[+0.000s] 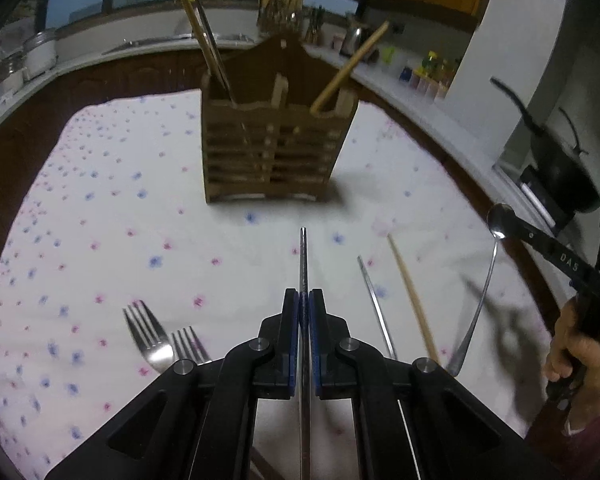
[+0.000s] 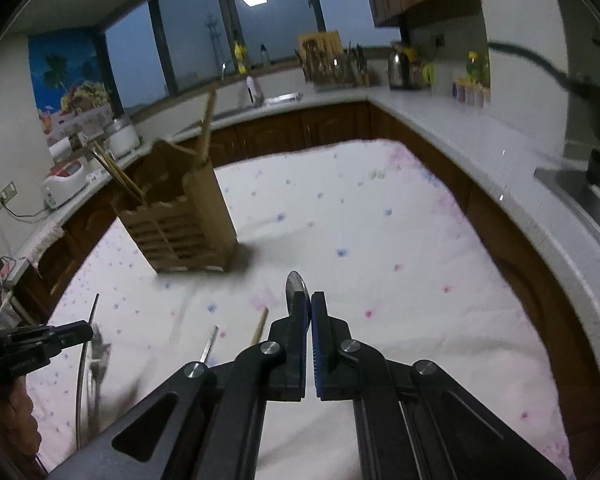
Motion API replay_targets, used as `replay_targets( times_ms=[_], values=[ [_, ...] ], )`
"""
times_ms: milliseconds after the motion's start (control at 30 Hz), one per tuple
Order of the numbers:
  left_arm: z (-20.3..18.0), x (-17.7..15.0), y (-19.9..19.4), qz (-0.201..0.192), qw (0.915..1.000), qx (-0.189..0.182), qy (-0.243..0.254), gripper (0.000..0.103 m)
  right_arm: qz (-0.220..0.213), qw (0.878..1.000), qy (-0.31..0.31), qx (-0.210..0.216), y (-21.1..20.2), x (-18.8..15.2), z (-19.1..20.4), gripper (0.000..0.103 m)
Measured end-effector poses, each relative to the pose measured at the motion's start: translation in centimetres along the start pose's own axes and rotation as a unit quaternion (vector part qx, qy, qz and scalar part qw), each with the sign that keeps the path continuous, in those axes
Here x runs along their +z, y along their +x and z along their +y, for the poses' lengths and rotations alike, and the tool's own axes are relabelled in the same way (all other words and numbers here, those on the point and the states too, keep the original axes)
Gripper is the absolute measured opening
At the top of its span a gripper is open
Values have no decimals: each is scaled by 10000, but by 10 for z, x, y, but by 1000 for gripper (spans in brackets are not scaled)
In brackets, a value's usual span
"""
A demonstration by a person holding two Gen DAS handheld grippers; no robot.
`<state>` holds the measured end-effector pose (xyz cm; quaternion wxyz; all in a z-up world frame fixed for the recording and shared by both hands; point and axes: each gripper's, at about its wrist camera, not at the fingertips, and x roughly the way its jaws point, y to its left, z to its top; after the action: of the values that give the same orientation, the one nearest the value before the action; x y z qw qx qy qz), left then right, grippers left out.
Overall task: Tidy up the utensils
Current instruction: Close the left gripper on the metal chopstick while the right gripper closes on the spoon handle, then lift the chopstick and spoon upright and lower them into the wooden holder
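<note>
A wooden slatted utensil holder (image 1: 276, 140) stands on the flowered cloth, with chopsticks and a wooden stick in it; it also shows in the right wrist view (image 2: 180, 220). My left gripper (image 1: 304, 300) is shut on a metal chopstick (image 1: 303, 256) that points toward the holder, held above the cloth. My right gripper (image 2: 308, 304) is shut on a metal spoon (image 2: 296, 286); the spoon (image 1: 500, 220) and this gripper show at the right of the left wrist view. Two forks (image 1: 148, 336), a metal chopstick (image 1: 374, 308) and a wooden chopstick (image 1: 412, 300) lie on the cloth.
The table with the white flowered cloth (image 2: 380, 240) sits inside an L-shaped kitchen counter (image 2: 460, 132). On the counter are a kettle (image 2: 400, 66), a knife block, jars and a rice cooker (image 2: 66, 184). A dark pan (image 1: 556, 168) sits at the right.
</note>
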<state>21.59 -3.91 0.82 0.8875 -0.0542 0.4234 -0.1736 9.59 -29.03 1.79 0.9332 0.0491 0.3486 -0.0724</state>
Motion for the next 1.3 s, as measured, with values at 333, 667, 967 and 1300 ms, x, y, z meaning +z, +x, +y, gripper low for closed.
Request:
replay_targets(
  times_ms=[333,667,967,1300],
  values=[
    [13,-13,-79,-728,9965,-294,-291,3,-671,9974,-271,62,-46,13,27,2],
    [20,-22,-94,-856,9952,-256,-402,3,-673,9971,-286,222,-50,5,40,2],
    [18,-21,-99,-940,9945,-265,-391,3,-757,9964,-292,252,-57,6,44,2],
    [23,-15,-111,-1273,9907,-250,-403,3,-944,9946,-310,298,-58,12,54,2]
  ],
)
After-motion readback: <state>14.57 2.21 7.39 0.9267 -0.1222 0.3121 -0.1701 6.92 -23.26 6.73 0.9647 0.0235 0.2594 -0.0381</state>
